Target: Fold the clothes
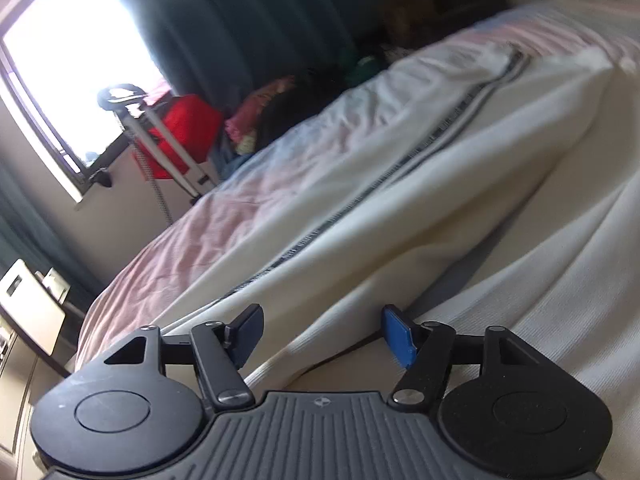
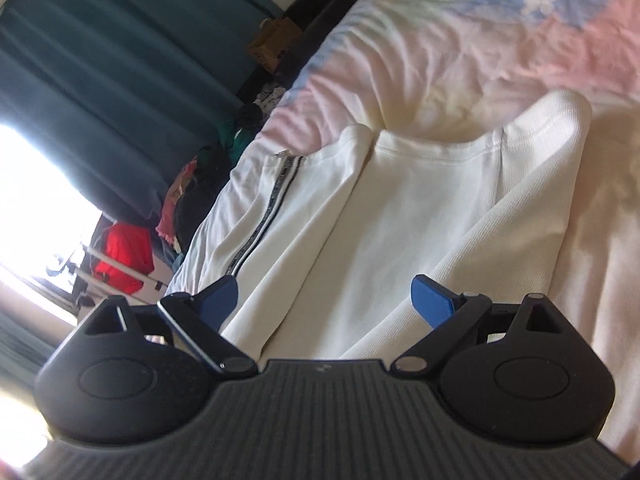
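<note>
A white ribbed garment (image 2: 400, 216) with a black-and-white side stripe (image 2: 264, 216) lies spread on a pastel bed sheet (image 2: 460, 52). Its sides are folded inward. In the left wrist view the same garment (image 1: 420, 184) and its stripe (image 1: 400, 176) stretch away from me. My left gripper (image 1: 324, 336) is open and empty, low over the garment's near edge. My right gripper (image 2: 324, 306) is open and empty, just above the garment's near end.
The bed's left edge (image 1: 132, 264) drops off toward a window (image 1: 72, 60) and teal curtains (image 2: 100, 60). A red bag on a stand (image 1: 180, 136), a pile of clothes (image 1: 272, 116) and a cardboard box (image 2: 276, 44) sit beside the bed.
</note>
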`<state>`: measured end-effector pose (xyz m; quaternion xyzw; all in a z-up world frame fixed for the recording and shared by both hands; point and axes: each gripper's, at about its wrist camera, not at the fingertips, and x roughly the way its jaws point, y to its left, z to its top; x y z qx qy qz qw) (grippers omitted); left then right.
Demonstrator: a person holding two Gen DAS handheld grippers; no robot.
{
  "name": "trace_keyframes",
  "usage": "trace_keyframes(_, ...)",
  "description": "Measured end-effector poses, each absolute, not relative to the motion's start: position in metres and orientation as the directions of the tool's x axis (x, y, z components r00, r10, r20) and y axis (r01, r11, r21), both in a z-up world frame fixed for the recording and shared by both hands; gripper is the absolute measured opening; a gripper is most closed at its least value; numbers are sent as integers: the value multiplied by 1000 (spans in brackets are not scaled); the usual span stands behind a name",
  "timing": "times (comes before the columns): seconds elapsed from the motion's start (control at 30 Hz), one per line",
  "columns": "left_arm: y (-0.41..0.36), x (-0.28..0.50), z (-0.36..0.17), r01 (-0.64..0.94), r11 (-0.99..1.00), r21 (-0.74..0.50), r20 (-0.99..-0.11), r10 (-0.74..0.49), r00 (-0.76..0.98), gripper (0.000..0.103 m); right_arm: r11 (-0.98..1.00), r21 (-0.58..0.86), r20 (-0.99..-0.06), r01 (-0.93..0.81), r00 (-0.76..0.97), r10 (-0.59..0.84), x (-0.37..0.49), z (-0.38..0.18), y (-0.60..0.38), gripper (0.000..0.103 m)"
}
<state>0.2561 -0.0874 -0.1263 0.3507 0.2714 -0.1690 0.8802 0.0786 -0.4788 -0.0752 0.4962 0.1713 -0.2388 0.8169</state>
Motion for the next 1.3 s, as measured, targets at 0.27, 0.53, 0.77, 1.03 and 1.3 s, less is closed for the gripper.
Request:
trace_keyframes(0.27, -87, 247, -141, 561, 670, 486, -611, -199, 766, 4, 331, 781, -513, 529, 847, -142, 95, -94, -492, 95)
trace_keyframes(0.53, -51, 209, -133, 605, 720, 340, -623, -310, 719, 5, 282, 801, -514, 527, 848, -126, 91, -98, -495, 95)
trace_keyframes(0.77, -35, 190, -121, 474, 869, 140, -622, -295, 725, 34, 370, 770, -518, 519, 848, -112, 89, -88, -490, 95)
trace_keyframes(1.03, 73, 127, -50, 178, 984, -29, -661, -153, 735, 83, 423, 732, -537, 534, 834, -124, 84, -75, -487, 95)
trace_keyframes(1.3, 245, 47, -28, -519, 762, -386, -731, 90, 677, 99, 462, 713, -531, 528, 836, -137, 77, -56, -483, 95)
